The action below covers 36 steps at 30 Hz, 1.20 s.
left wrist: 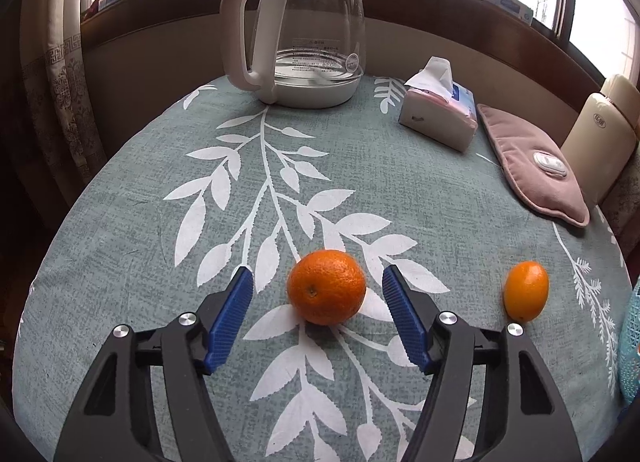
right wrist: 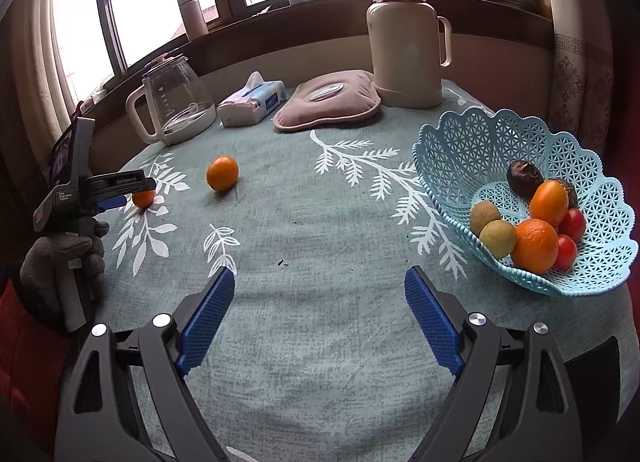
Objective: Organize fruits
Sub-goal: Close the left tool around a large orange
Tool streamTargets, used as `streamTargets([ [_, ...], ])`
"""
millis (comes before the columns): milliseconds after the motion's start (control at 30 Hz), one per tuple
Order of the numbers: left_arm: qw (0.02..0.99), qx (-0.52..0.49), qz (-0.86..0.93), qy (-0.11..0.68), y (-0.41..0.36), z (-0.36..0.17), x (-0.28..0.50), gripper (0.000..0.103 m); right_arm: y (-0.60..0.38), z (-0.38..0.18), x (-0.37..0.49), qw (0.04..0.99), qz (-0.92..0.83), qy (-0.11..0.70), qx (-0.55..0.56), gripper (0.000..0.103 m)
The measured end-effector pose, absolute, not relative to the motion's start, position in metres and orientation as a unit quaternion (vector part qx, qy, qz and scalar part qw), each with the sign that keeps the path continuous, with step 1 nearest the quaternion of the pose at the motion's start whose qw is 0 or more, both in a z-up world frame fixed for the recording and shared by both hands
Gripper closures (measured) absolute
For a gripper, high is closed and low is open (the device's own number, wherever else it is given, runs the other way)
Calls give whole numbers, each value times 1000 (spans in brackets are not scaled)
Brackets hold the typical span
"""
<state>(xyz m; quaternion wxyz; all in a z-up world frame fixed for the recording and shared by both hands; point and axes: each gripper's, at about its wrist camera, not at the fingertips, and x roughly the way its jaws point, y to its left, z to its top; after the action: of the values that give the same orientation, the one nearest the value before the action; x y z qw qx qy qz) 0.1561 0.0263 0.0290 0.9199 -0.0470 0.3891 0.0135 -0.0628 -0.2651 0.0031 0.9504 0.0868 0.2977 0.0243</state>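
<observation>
An orange (left wrist: 326, 286) lies on the leaf-print tablecloth between the open jaws of my left gripper (left wrist: 318, 280); the blue pads (left wrist: 232, 314) stand either side without touching it. A smaller oval orange fruit (left wrist: 525, 291) lies to its right. In the right wrist view the left gripper (right wrist: 120, 194) is at the far left around the orange (right wrist: 144, 198), and the smaller fruit (right wrist: 222, 173) lies beyond. My right gripper (right wrist: 320, 282) is open and empty over bare cloth. A light-blue lattice basket (right wrist: 480, 142) at the right holds several fruits (right wrist: 535, 245).
A glass kettle (left wrist: 308, 38), a tissue pack (left wrist: 440, 110) and a pink heat pad (left wrist: 532, 166) stand at the back of the table. A cream thermos (right wrist: 404, 42) stands behind the basket. The basket's edge (left wrist: 632, 342) shows at the far right of the left wrist view.
</observation>
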Motion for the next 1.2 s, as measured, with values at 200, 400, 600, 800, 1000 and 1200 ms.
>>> streamTargets([
  [200,914,-50,10,403,27,22,163,52,-265,2,-61,949,25,302,89,15],
  [400,916,-57,-6,397,25,23,161,63,-266,0,-59,947,23,307,93,15],
  [600,919,-70,-12,387,25,29,151,63,-264,0,-53,944,25,313,101,15],
  [800,928,-77,-24,363,22,41,137,63,-252,3,-35,940,38,321,106,15],
  [1000,932,-87,-23,352,26,46,131,63,-226,6,-4,940,51,328,80,15],
  [1200,929,-95,-23,358,29,41,132,63,-200,9,36,936,69,337,69,15],
])
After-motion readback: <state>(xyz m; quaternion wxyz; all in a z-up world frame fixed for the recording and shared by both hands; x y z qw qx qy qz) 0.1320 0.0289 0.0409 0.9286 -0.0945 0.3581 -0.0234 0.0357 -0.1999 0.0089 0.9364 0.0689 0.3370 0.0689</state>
